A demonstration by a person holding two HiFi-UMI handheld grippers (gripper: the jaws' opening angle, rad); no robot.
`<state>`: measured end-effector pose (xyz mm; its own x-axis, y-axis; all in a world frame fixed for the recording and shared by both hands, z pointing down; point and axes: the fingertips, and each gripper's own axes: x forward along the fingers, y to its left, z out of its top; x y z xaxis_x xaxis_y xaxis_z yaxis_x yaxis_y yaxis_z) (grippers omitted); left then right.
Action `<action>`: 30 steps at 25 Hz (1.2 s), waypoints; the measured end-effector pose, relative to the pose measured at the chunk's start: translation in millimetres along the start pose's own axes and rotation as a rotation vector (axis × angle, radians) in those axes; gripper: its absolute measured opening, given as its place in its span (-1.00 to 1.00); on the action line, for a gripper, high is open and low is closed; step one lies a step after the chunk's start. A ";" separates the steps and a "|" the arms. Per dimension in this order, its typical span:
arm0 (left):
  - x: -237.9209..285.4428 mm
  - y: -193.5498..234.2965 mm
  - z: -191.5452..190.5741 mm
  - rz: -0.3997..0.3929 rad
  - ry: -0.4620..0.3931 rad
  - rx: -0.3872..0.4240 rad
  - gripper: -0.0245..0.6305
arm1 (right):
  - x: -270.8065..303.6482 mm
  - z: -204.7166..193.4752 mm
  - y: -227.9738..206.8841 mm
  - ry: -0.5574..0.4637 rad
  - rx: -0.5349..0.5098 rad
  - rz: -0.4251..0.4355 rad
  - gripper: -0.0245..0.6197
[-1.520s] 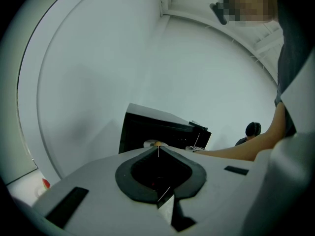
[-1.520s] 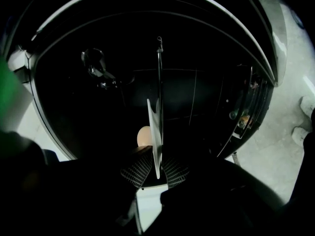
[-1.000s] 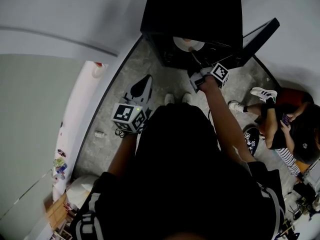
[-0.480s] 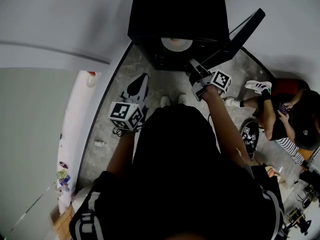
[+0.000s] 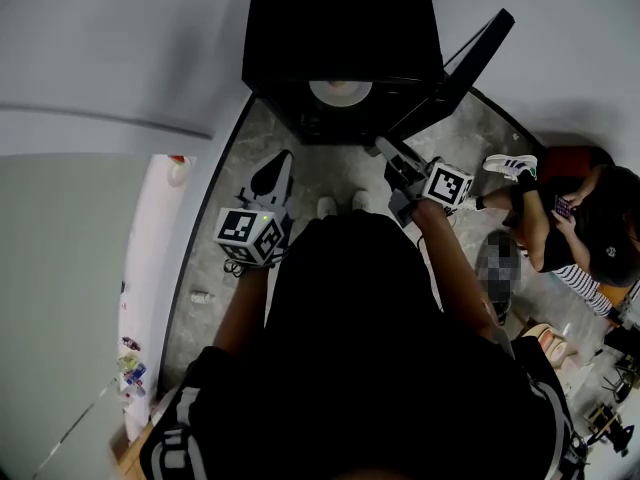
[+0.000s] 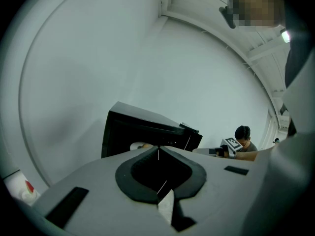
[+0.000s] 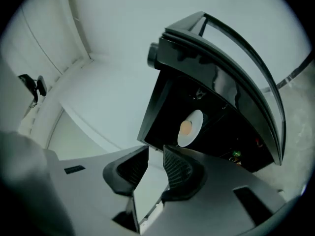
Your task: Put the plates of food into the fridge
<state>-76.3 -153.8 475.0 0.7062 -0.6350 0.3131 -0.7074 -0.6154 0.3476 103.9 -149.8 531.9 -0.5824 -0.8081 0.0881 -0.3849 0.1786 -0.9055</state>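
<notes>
Food [image 7: 185, 127] on the plate [image 7: 195, 118] shows clearest past the empty, parted right gripper [image 7: 155, 152]; left gripper [image 6: 158, 151] closed.

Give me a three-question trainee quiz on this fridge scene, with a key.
1. True or false: the plate of food sits inside the fridge.
2. The left gripper has its jaws together. The right gripper has its jaws: A apart, nothing between them; B shut on the plate; C together.
3. Fill in: the fridge door stands ____.
Key: 1 true; 2 A; 3 open.
</notes>
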 end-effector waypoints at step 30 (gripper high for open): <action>2.6 -21.1 -19.4 0.012 0.030 0.010 -0.85 | -50.6 -12.2 64.7 0.087 -0.497 0.032 -0.80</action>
<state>-59.1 -133.3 485.6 0.6985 -0.6280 0.3432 -0.7157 -0.6127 0.3353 99.7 -90.5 473.9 -0.6487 -0.7520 0.1166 -0.6478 0.4653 -0.6032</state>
